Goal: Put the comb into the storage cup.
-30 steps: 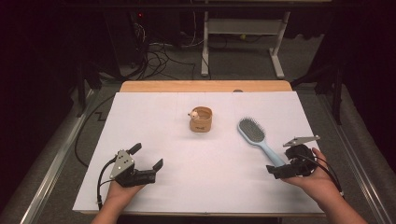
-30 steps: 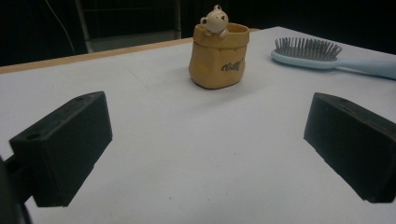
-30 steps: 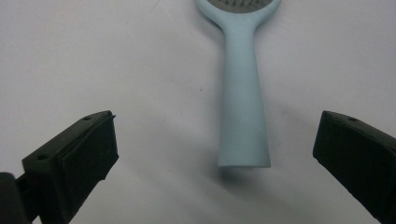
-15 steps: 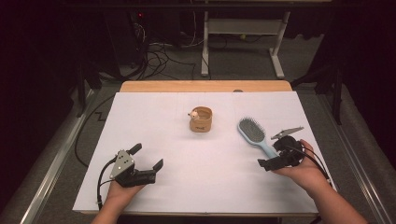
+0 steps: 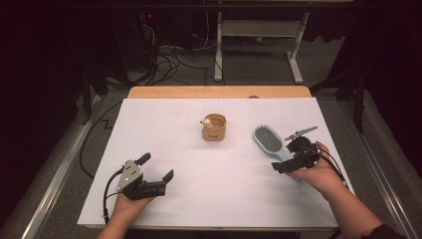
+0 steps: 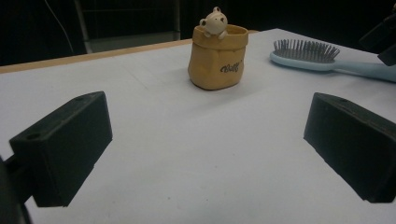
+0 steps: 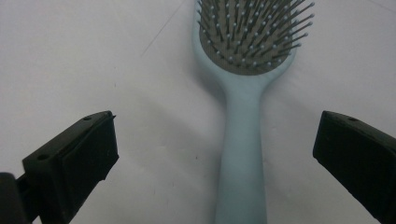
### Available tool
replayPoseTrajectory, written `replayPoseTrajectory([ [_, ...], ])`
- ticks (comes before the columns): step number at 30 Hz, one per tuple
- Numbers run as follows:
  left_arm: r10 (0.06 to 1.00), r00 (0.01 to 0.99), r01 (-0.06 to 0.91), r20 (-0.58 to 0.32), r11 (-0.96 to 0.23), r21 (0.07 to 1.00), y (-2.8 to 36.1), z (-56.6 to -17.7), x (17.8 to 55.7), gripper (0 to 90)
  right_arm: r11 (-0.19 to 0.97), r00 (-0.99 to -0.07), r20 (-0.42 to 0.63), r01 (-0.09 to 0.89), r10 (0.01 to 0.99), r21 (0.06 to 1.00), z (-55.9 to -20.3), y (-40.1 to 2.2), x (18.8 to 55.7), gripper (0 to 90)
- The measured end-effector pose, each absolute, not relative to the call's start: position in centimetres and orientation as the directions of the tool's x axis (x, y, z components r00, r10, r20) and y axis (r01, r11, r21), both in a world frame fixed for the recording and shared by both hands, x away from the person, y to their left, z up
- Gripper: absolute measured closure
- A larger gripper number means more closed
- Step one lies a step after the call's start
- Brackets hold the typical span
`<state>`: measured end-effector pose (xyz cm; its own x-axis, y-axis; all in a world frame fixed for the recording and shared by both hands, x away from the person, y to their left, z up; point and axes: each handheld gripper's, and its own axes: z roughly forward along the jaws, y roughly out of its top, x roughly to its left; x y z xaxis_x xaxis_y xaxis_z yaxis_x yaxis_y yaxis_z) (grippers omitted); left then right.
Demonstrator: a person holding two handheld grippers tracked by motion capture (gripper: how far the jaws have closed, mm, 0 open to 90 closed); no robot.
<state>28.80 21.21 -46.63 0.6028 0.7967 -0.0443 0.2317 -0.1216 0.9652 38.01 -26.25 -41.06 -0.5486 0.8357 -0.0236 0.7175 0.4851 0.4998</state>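
Observation:
A light blue hairbrush lies bristles up on the white table top, right of centre, with its handle pointing toward the person. My right gripper is open and held low over that handle, one jaw on each side, touching nothing. A tan pouch-shaped pot with a small bear on its rim stands mid-table. My left gripper rests open near the front left, aimed at the pot with nothing between its jaws. The left gripper view also has the hairbrush at upper right.
A wooden strip borders the far edge of the table. Beyond it, cables and a white desk frame sit on the floor. Bare white surface lies between the two grippers.
My right gripper has moved forward and left from the table's right edge until its jaws straddle the hairbrush handle. The left gripper, pot and brush have stayed put.

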Motion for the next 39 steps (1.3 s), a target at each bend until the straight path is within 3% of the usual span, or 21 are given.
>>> replayPoseTrajectory([
  [17, 0.796, 0.603, 0.232, -0.046, -0.12, 0.965, 21.3, -46.7, 28.9, 1.6, 0.493, -0.551, -0.028, 0.721, 0.834, 0.487, -40.4, -25.2, 40.8, 0.3],
  [39, 0.795, 0.605, 0.231, -0.049, -0.116, 0.966, 21.4, -46.6, 28.9, 1.6, 0.489, -0.535, -0.014, 0.76, 0.844, 0.428, -43.4, -24.0, 45.0, 1.4],
])
